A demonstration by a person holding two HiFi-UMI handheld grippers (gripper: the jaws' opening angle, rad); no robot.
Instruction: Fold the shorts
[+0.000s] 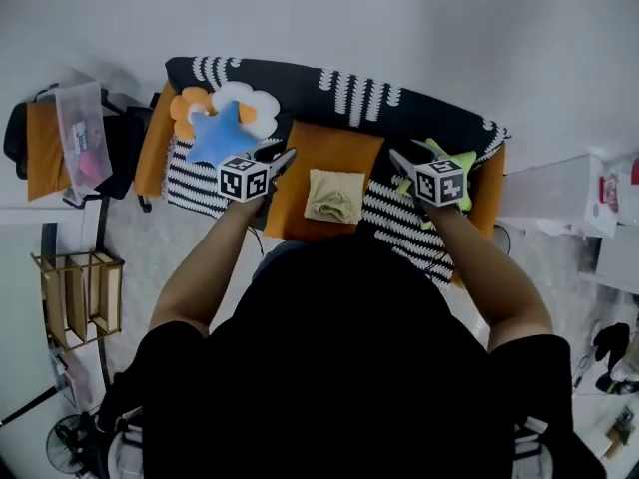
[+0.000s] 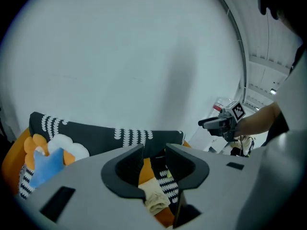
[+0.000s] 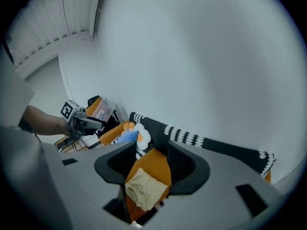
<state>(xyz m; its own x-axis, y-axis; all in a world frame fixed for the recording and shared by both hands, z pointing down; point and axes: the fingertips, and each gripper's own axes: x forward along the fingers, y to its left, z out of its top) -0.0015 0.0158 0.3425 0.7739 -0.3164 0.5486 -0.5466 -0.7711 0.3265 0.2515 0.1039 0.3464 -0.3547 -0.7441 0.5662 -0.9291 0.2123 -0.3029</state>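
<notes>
The beige shorts lie folded into a small bundle on an orange cushion in the middle of the sofa. Both grippers hang in the air above the seat, one on each side of the bundle. My left gripper is to the left of it, jaws apart and empty. My right gripper is to the right, jaws wide and empty. In the left gripper view the shorts show below the parted jaws of the left gripper. In the right gripper view the shorts lie beneath the right gripper.
A blue star pillow and a white flower pillow sit at the sofa's left end, a green pillow at its right. Striped black-and-white cloth covers the seat. A wooden rack stands at left, a white cabinet at right.
</notes>
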